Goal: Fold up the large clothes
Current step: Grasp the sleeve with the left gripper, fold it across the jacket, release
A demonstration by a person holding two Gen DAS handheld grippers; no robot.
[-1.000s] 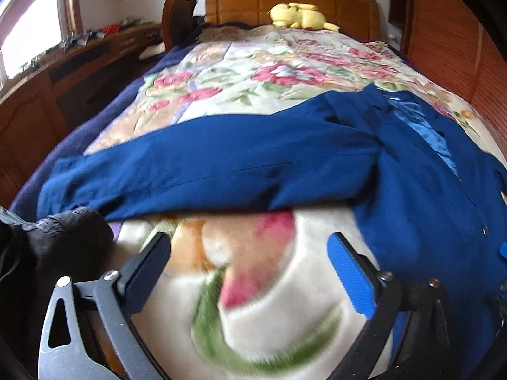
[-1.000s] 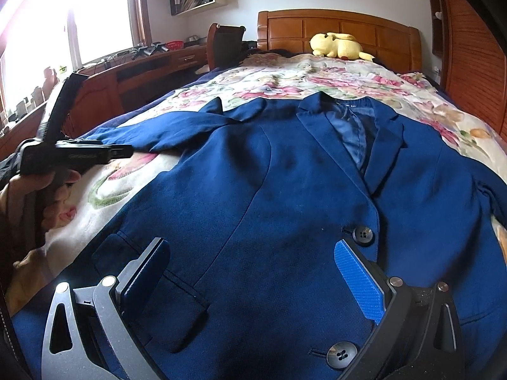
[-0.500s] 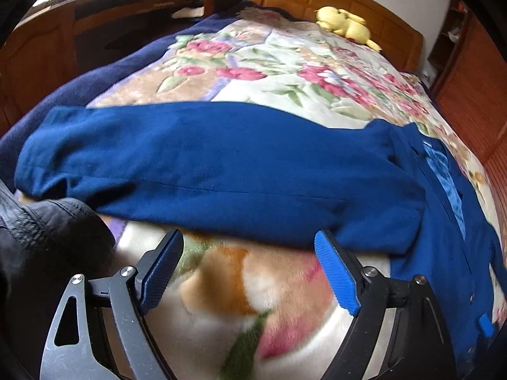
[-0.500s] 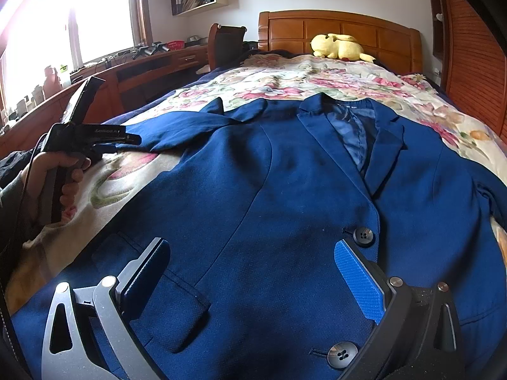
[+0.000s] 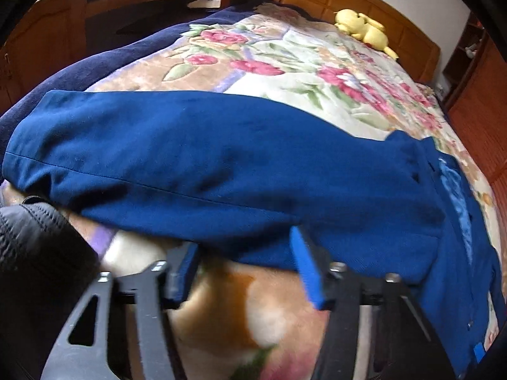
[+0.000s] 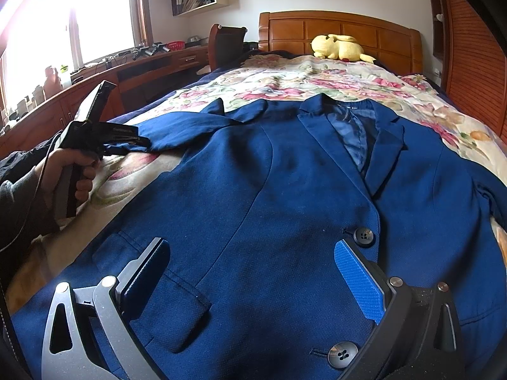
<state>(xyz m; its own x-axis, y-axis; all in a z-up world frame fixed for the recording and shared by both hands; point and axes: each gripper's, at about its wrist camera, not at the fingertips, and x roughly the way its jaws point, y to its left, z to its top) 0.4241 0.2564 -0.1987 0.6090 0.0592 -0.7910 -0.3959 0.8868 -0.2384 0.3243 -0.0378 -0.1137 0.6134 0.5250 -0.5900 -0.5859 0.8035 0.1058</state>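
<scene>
Left wrist view: left gripper (image 5: 244, 262) at near edge of blazer sleeve (image 5: 196, 158), which lies stretched across floral blanket (image 5: 285, 72) on bed. Jaws closing, sleeve hem just entering gap, pads apparently not yet pressing cloth; likely grab for folding sleeve inward.

Right wrist view: navy blazer (image 6: 285, 196) flat, front up, buttoned, collar toward headboard (image 6: 336, 31). Right gripper (image 6: 250, 272) low over lower front, jaws spread, pinching nothing. Likely waiting to steady body.
</scene>
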